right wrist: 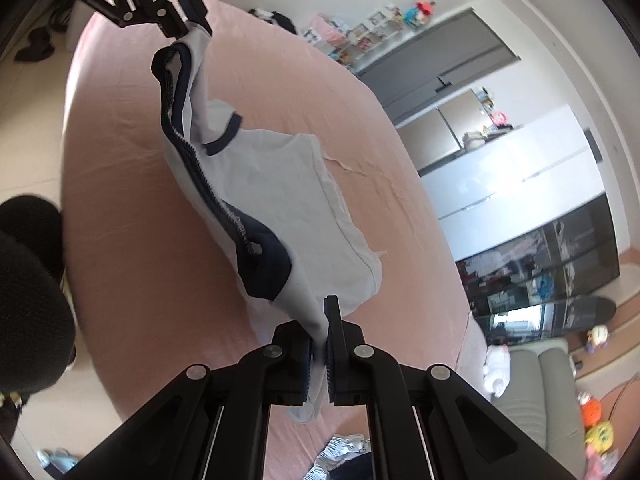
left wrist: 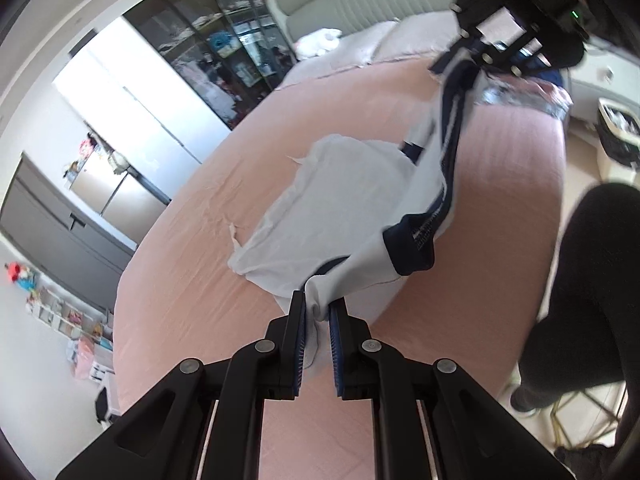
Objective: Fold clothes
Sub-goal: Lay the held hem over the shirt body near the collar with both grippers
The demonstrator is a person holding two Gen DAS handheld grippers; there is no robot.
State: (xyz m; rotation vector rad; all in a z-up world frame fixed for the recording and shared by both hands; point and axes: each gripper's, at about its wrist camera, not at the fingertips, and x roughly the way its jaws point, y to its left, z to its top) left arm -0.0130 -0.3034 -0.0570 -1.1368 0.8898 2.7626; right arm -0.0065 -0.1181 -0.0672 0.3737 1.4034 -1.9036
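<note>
Both claws, left claw (left wrist: 318, 312) and right claw (right wrist: 320, 320), clenched on the white shirt (left wrist: 348, 200) over the bed (left wrist: 200, 280); keep tension even, lay flat.

The premises are presenting as a lived-in home bedroom. A wide bed under a salmon-pink sheet (left wrist: 360, 120) is occupying most of both views, with a grey-green ribbed padded headboard (left wrist: 360, 4) standing at its head and pale pillows (left wrist: 400, 36) lying against it. A dark glass-fronted display cabinet (left wrist: 208, 52) crowded with small items is lining the wall beside glossy white wardrobe doors (right wrist: 512, 172). Colourful toys (right wrist: 420, 10) are sitting on a low white shelf unit (right wrist: 360, 36), and a dark garment (right wrist: 36, 46) is lying on the tiled floor.
</note>
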